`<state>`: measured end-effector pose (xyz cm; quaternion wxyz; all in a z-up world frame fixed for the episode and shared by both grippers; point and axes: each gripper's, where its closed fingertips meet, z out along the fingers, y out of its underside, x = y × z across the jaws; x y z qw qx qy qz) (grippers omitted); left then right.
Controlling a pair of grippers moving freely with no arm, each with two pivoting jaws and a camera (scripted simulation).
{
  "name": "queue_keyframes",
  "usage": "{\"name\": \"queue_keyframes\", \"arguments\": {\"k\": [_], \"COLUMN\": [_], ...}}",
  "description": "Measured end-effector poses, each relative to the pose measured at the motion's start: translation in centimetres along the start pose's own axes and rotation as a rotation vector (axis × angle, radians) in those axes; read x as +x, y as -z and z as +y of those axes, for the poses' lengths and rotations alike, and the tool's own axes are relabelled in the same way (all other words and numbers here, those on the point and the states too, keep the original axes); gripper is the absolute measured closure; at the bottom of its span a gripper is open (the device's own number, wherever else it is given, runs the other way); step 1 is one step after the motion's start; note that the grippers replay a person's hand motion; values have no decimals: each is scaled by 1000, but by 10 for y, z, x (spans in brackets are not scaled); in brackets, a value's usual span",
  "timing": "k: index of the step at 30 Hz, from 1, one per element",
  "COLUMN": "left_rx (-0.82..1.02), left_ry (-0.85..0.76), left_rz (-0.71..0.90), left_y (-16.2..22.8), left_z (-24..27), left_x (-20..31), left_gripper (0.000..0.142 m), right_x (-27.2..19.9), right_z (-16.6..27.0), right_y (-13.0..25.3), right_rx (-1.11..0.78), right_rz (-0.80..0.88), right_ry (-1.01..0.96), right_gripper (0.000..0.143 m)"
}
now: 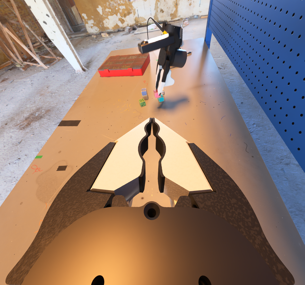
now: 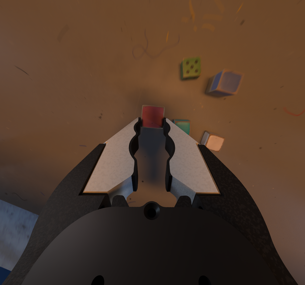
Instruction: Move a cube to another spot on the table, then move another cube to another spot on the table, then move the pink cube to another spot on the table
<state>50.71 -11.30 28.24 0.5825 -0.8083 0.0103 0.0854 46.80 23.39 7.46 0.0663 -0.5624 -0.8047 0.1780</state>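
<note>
The pink cube sits between the fingertips of my right gripper, which is shut on it. In the left wrist view the right gripper points down at the table and holds the pink cube right beside a teal cube. I cannot tell if the pink cube touches the table. A green die, a blue-faced cube and a pale cube stand nearby. The teal cube is just right of the right finger. My left gripper is shut and empty, hovering over the near table.
A red compartment box stands at the table's far left. A blue pegboard wall runs along the right side. Black tape patches lie near the left table edge. The green die and blue-faced cube lie ahead-right of the right gripper.
</note>
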Motion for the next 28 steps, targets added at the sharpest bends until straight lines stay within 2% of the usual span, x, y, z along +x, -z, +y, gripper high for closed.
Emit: {"name": "queue_keyframes", "arguments": {"k": [2,5,11,13,18,21,24,26,28], "left_rx": [-6,-13,-32,-33,-7,39,72,46,-32], "left_ry": [2,6,4,6,29,73,137,184,243], "left_rz": [0,6,8,2,-67,-154,-276,-394,-521], "left_y": [-1,-4,-8,-7,7,20,36,51,69], "left_z": [1,2,4,5,3,-3,-5,2,18], "left_x": [0,2,3,2,-9,-22,-40,-58,-78], "left_gripper": [142,142,142,142,142,135,122,111,104], "right_x": [1,2,11,6,29,68,116,137,145], "right_z": [18,25,19,12,-9,0,31,52,64], "right_y": [-21,-38,-43,-29,57,97,109,102,87], "right_rx": [-90,-123,-87,-13,297,357,281,247,243], "right_rz": [10,21,63,19,105,155,226,244,193], "right_ry": [21,31,22,17,7,-99,-287,-379,-439], "right_gripper": [116,116,116,102,100,96,89,89,90]}}
